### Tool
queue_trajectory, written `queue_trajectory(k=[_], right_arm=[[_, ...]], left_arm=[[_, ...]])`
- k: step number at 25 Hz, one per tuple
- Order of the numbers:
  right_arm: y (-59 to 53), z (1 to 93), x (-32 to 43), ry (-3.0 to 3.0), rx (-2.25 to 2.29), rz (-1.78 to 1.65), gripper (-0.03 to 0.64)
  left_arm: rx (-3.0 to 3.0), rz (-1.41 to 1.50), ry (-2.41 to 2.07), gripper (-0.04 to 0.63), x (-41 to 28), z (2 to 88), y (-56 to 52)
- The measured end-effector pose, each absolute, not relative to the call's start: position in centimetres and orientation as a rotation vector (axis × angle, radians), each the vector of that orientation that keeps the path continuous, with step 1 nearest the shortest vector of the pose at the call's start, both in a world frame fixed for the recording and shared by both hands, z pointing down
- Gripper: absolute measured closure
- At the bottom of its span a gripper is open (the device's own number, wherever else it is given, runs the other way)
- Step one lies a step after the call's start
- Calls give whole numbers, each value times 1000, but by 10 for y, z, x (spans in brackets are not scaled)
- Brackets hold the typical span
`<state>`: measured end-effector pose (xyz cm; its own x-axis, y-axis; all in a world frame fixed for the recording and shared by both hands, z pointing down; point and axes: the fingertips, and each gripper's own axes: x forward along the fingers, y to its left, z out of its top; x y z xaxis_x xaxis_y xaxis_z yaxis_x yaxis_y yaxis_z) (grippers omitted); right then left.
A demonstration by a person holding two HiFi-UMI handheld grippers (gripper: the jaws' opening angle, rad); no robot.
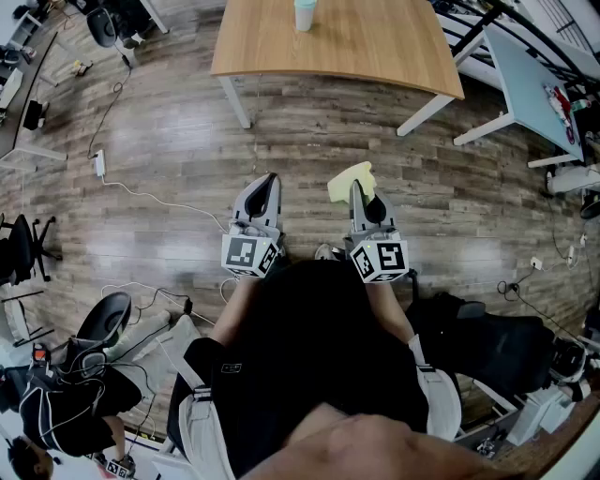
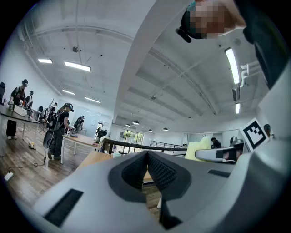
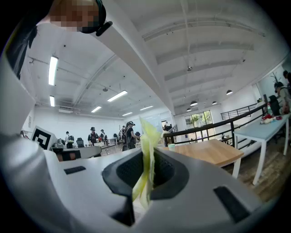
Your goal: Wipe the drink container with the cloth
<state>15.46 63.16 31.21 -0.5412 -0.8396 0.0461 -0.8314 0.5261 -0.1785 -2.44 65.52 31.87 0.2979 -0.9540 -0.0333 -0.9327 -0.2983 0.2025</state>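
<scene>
The drink container (image 1: 305,14), a pale green cup, stands at the far edge of the wooden table (image 1: 356,47). Both grippers hang over the floor, well short of the table. My right gripper (image 1: 357,186) is shut on a yellow cloth (image 1: 350,180), which sticks out past its tips. In the right gripper view the cloth (image 3: 147,157) is pinched upright between the jaws of that gripper (image 3: 150,159), with the cup (image 3: 171,146) on the table (image 3: 209,152) ahead. My left gripper (image 1: 270,180) is shut and holds nothing; in its own view its jaws (image 2: 147,157) meet.
A light blue table (image 1: 534,75) stands at the right. Cables and a power strip (image 1: 98,165) lie on the wooden floor at the left. Office chairs (image 1: 23,248) and a crouching person (image 1: 56,403) are at the lower left. Other people stand far off.
</scene>
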Motion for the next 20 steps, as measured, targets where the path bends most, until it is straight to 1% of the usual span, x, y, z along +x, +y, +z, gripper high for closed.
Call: queue_trajectory(k=[12,20], right_arm=[[636,311,155,2702,-1490,-282,572],[638,304,146,2680,-1503,-260,572]], left_arm=[[2409,-223,-1752,572,-22,318,658],[2405,-222,-1747,572,-33,317,660]])
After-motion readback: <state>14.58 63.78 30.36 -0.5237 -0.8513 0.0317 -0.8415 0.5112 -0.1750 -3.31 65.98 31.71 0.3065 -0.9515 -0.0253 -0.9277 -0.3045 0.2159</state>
